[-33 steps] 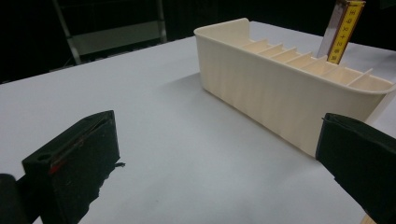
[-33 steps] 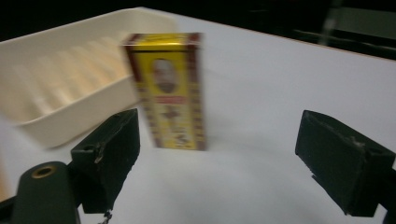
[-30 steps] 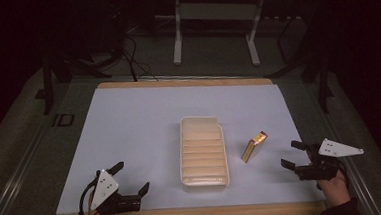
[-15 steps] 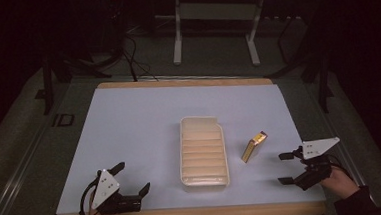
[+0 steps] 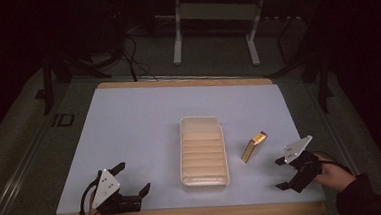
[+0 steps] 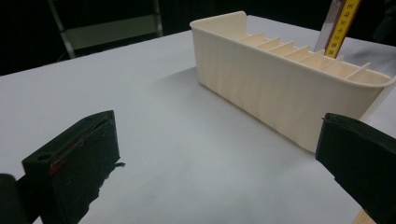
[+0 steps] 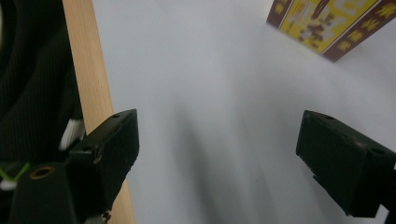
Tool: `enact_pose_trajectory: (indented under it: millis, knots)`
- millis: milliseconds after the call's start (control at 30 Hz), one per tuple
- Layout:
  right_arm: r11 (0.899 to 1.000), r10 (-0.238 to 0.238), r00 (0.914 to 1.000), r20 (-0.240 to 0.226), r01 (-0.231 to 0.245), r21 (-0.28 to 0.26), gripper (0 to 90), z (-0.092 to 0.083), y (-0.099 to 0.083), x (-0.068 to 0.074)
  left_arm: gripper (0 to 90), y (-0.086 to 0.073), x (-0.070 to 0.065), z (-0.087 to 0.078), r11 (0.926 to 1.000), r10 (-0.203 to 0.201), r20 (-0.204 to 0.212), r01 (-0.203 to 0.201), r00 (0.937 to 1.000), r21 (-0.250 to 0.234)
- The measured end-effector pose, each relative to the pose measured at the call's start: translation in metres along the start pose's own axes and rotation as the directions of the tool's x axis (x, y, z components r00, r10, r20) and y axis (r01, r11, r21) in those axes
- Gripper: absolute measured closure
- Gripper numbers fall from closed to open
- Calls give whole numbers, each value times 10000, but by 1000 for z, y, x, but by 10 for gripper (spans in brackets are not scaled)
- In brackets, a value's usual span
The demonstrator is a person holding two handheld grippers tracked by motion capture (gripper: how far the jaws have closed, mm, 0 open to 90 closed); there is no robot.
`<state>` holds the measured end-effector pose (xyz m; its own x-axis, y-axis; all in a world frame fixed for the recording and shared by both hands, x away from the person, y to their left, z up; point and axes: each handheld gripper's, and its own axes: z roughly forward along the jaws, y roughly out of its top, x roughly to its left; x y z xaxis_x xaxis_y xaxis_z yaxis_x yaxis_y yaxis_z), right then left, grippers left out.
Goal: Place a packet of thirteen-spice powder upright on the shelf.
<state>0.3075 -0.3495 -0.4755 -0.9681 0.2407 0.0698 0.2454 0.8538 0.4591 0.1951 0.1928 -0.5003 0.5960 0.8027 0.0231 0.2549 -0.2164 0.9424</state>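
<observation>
Approach step: my right gripper (image 5: pixel 286 171), jaws wide and empty, sits at 4 o'clock of the yellow box (image 5: pixel 254 147); the next move likely needs closing in on it. Left gripper (image 5: pixel 132 179) open, idle.

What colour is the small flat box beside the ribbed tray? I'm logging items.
The small flat box is yellow with dark maroon edges and printed characters, clearest in the right gripper view.

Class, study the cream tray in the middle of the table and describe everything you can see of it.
The cream tray is a long, round-cornered plastic-looking box with thin cross dividers forming a row of narrow slots, all empty. It sits flat on the white table cover, long side running away from the person. Nothing touches it; the yellow box stands apart to its right.
</observation>
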Motion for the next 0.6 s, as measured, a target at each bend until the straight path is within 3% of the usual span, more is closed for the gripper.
enact_pose_trajectory:
  millis: [100, 133, 267, 300, 333, 367, 400, 433, 533, 600]
  knots:
    - [9972, 17, 9996, -280, 4, 742, 141, -1, 7, 2, 0, 0, 0, 0, 10000, -19, 37, 19, 10000, 2]
    - [9921, -235, 9996, -132, 249, 1231, 142, -2, 14, 5, 0, 0, 0, 0, 10000, -15, 41, 15, 10000, 3]
    - [9733, -343, 9994, -106, 358, 2266, 142, -6, 26, 5, 0, 0, 0, 0, 10000, 0, 63, 0, 10000, 14]
    - [9733, -343, 9994, -106, 358, 2266, 142, -6, 26, 5, 0, 0, 0, 0, 10000, 0, 63, 0, 10000, 14]
    - [9584, -458, 9988, -188, 492, 2811, 144, -8, 33, 6, 0, 0, -1, 0, 10000, 8, 70, -8, 10000, 18]
    - [9584, -458, 9988, -188, 492, 2811, 144, -8, 33, 6, 0, 0, -1, 0, 10000, 8, 70, -8, 10000, 18]
    - [9479, -443, 9986, -297, 514, 3145, 142, -10, 38, 6, 0, 0, -1, 0, 10000, 0, 80, -1, 10000, 30]
    - [9451, -497, 9983, -297, 566, 3219, 140, -11, 40, 6, 0, 0, -1, 0, 10000, 0, 80, -1, 10000, 30]
    - [9443, -390, 9985, -394, 498, 3252, 134, -13, 46, 5, 0, -1, -1, 0, 10000, 3, 97, -4, 10000, 51]
    - [9371, -557, 9968, -573, 720, 3415, 140, -15, 51, 5, 0, -1, -1, 0, 10000, 12, 112, -12, 9999, 62]
